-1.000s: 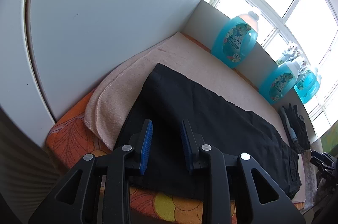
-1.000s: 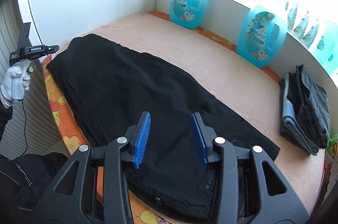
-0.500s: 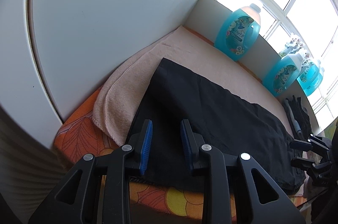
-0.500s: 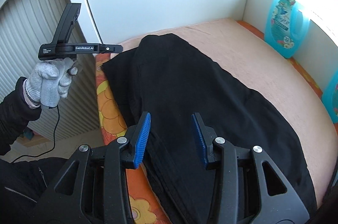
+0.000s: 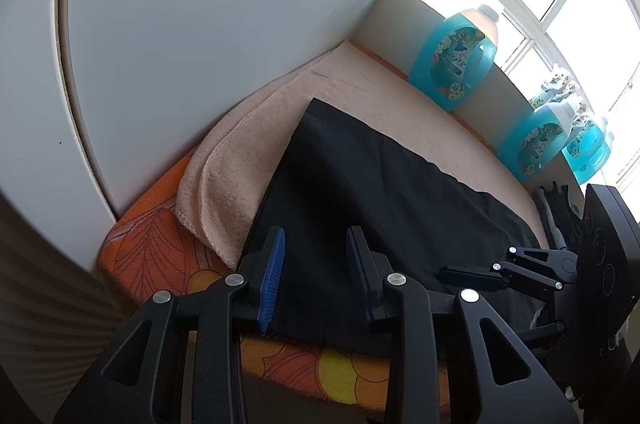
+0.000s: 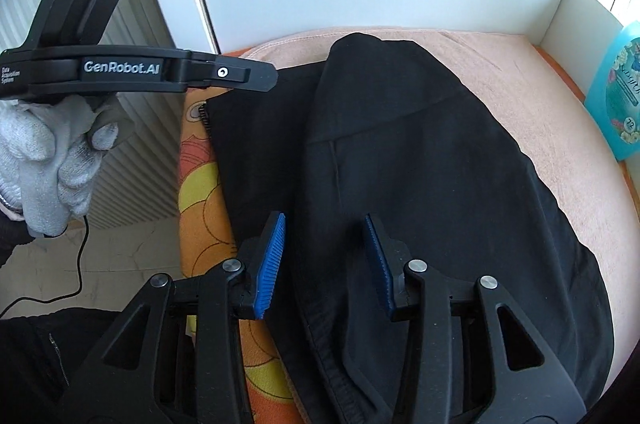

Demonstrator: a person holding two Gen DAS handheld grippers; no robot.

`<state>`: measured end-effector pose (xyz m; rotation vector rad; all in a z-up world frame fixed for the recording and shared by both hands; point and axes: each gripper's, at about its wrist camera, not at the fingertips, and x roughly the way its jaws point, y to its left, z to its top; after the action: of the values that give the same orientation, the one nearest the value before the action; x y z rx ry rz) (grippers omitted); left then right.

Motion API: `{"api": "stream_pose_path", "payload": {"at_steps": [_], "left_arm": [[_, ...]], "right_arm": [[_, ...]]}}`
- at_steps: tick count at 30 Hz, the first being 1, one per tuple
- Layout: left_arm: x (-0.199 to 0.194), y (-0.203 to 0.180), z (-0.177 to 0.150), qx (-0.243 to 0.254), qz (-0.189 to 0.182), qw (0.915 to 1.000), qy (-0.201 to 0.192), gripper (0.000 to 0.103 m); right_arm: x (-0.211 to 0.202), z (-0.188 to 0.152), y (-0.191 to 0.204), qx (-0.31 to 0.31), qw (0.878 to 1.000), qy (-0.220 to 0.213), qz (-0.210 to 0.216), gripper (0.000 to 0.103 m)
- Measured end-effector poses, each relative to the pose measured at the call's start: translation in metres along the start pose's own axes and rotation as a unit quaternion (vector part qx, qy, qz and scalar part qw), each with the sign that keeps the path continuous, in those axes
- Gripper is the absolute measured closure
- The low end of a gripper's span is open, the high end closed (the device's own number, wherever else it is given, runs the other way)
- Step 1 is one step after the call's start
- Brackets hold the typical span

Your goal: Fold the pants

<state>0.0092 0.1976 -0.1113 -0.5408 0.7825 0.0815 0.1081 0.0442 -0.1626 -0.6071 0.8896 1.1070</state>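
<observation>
Black pants [image 5: 360,183] lie flat and folded lengthwise on a peach towel [image 5: 240,151]; they also fill the right wrist view [image 6: 420,163]. My left gripper [image 5: 316,264] is open and empty just above the pants' near end at the table's front edge. My right gripper [image 6: 326,248] is open and empty, hovering over the pants. The right gripper also shows in the left wrist view [image 5: 472,274] at the right. The left gripper shows in the right wrist view [image 6: 264,75], held in a white-gloved hand [image 6: 52,159].
An orange floral cover [image 5: 152,252] lies under the towel. Blue detergent bottles [image 5: 456,59] stand along the back sill. A white wall panel [image 5: 200,3] rises on the left. A pile of dark folded clothes [image 5: 556,207] sits at the far right. A radiator [image 6: 132,159] is beside the table.
The right gripper has swung left toward the left gripper, over the pants' near end. The left gripper has stayed near the front edge. Both stay open.
</observation>
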Motion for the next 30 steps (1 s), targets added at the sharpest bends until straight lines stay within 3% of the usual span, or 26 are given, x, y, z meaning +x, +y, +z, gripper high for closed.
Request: {"api": "stream_pose_path", "payload": {"at_steps": [1,5,8,9,14,22,26,29,30], "left_arm": [[0.001,-0.001,0.001,0.001,-0.002,1.0,0.001,0.071],[0.009,-0.006,0.005,0.003,-0.008,1.0,0.003,0.071],[0.018,-0.012,0.011,-0.004,-0.019,0.9998,0.006,0.056],[0.022,-0.014,0.012,-0.006,-0.022,0.9997,0.007,0.052],[0.039,-0.024,0.028,-0.008,-0.024,0.9997,0.003,0.049],[0.076,-0.045,0.052,0.006,-0.036,0.9989,0.028,0.046],[0.085,-0.047,0.055,-0.007,-0.046,0.9984,0.032,0.046],[0.091,-0.047,0.057,-0.005,-0.031,0.9988,0.038,0.049],[0.092,-0.047,0.057,-0.004,-0.031,0.9987,0.04,0.058]], "right_arm": [[0.0,0.001,-0.008,0.016,1.0,0.002,0.009,0.094],[-0.005,0.002,-0.045,0.095,0.993,-0.01,0.068,0.095],[-0.006,-0.002,-0.068,0.137,0.987,-0.017,0.084,0.095],[-0.006,-0.003,-0.075,0.148,0.985,-0.017,0.087,0.095],[0.0,-0.01,-0.095,0.179,0.98,-0.011,0.084,0.095],[0.003,-0.009,-0.1,0.172,0.982,-0.011,0.072,0.093],[-0.005,-0.011,-0.096,0.16,0.986,-0.015,0.055,0.084],[-0.012,-0.012,-0.089,0.137,0.99,-0.024,0.038,0.067],[-0.015,-0.012,-0.084,0.125,0.991,-0.027,0.03,0.065]]}}
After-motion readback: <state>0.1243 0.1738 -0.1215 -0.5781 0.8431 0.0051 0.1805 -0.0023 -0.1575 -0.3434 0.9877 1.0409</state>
